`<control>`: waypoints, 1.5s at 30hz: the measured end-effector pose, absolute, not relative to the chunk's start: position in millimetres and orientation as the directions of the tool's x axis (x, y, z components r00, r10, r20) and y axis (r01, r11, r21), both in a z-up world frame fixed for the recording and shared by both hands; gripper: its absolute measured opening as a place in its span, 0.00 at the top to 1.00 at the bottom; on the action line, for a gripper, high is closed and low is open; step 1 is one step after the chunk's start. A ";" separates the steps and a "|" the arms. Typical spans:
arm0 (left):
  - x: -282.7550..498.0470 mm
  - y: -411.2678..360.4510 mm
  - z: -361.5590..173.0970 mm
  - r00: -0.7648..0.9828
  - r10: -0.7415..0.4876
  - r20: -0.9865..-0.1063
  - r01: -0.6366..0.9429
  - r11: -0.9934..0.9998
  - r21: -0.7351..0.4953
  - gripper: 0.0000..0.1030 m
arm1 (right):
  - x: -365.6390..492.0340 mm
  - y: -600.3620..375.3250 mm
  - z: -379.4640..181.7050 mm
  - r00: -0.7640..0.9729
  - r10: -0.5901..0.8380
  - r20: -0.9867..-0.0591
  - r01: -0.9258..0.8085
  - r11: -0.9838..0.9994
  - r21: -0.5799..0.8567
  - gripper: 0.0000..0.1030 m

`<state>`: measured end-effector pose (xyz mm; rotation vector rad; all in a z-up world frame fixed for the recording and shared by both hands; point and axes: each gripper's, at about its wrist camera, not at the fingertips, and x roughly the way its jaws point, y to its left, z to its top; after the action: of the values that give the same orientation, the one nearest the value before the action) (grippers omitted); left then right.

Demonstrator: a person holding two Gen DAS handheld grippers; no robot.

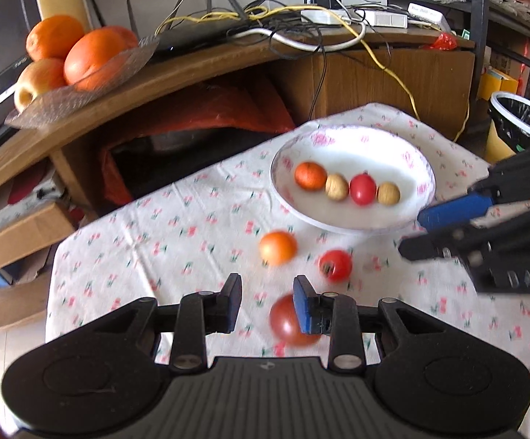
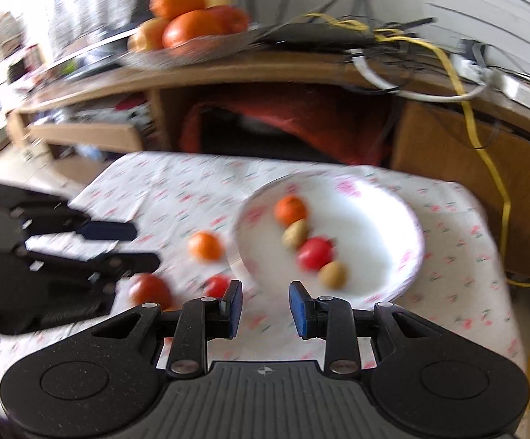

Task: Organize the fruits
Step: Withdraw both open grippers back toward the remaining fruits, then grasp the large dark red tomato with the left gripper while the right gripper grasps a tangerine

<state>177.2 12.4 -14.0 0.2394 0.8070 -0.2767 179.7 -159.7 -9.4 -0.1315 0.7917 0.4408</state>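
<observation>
A white flowered plate (image 1: pixel 374 157) (image 2: pixel 371 226) holds a row of a mandarin (image 1: pixel 310 175), a walnut (image 1: pixel 337 187), a small tomato (image 1: pixel 362 189) and a second walnut (image 1: pixel 388 193). On the cloth in front of it lie an orange (image 1: pixel 277 247) (image 2: pixel 205 245), a small tomato (image 1: pixel 335 265) (image 2: pixel 216 285) and a large tomato (image 1: pixel 287 323) (image 2: pixel 150 289). My left gripper (image 1: pixel 267 303) (image 2: pixel 144 247) hangs above the large tomato, jaws narrowly apart and empty. My right gripper (image 2: pixel 265 303) (image 1: pixel 411 232) hovers at the plate's near rim, also narrowly apart and empty.
A glass dish (image 1: pixel 82 87) of oranges and an apple sits on a curved wooden shelf (image 1: pixel 199 62) behind the table, beside tangled cables (image 1: pixel 301 25). A lined bin (image 1: pixel 521 117) stands at the right. The flowered cloth (image 1: pixel 155 241) ends at the table's left edge.
</observation>
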 end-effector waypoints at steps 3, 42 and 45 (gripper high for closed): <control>169.2 24.3 -14.5 0.651 -0.168 -0.740 0.332 0.940 0.079 0.61 | 166.7 -146.1 -15.0 0.573 0.375 -0.729 -0.490 0.870 0.063 0.75; 172.1 0.2 -40.7 0.545 -0.334 -0.769 0.516 0.857 -0.007 0.52 | 158.5 -153.8 -52.3 0.477 0.322 -0.818 -0.514 0.857 0.037 0.82; 174.9 -9.1 -43.0 0.542 -0.345 -0.766 0.525 0.851 -0.012 0.52 | 159.8 -155.8 -51.0 0.479 0.320 -0.818 -0.508 0.861 0.040 0.82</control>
<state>174.9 -9.1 -43.0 0.2302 0.8529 -0.5223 159.8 -155.8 -51.0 -0.2193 0.9452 0.5104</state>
